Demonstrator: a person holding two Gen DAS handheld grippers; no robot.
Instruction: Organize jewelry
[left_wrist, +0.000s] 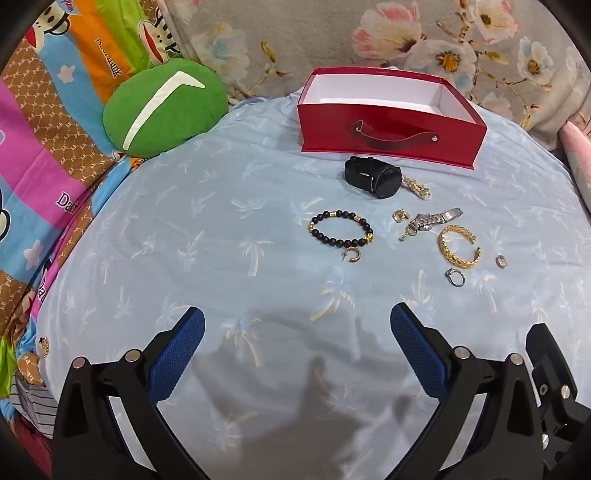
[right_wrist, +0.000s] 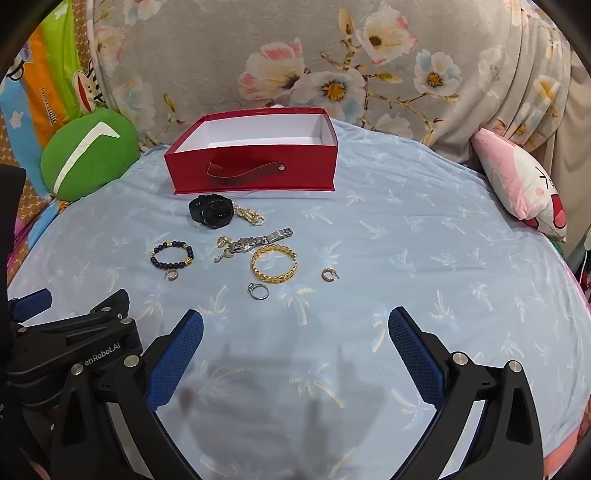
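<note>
Jaws of both grippers stand wide apart with nothing between them. The left gripper (left_wrist: 297, 321) and the right gripper (right_wrist: 295, 321) hover side by side over the near part of a bed, above a pale blue sheet (left_wrist: 221, 258) printed with palm trees; their shadows fall on the cloth just below them.

Beyond the grippers the jewelry lies loose on the sheet. Nearest is a silver ring (right_wrist: 258, 291), with a small hoop earring (right_wrist: 329, 274) off to its right. Just behind the ring sits a gold cuff (right_wrist: 274, 266), open-ended and chain-patterned. To the left lies a black bead bracelet (right_wrist: 172, 254) with gold spacers, and a gold hoop (right_wrist: 171, 274) just beside its near edge. Between the bracelet and the cuff, a silver watch (right_wrist: 258, 240) lies stretched out, with small gold pieces (right_wrist: 222, 242) at its left end; what these are cannot be told. Farther back a black watch (right_wrist: 212, 212) stands on its side, and a pearl strand (right_wrist: 251, 216) touches its right side.

Behind all of this stands a red box (right_wrist: 255, 177), open-topped, white inside, with a strap handle on its front and nothing visible in it. A green cushion (right_wrist: 88, 155) rests to its left, a pink cushion (right_wrist: 521, 184) at the far right, and a floral blanket (right_wrist: 332, 55) is piled behind.
</note>
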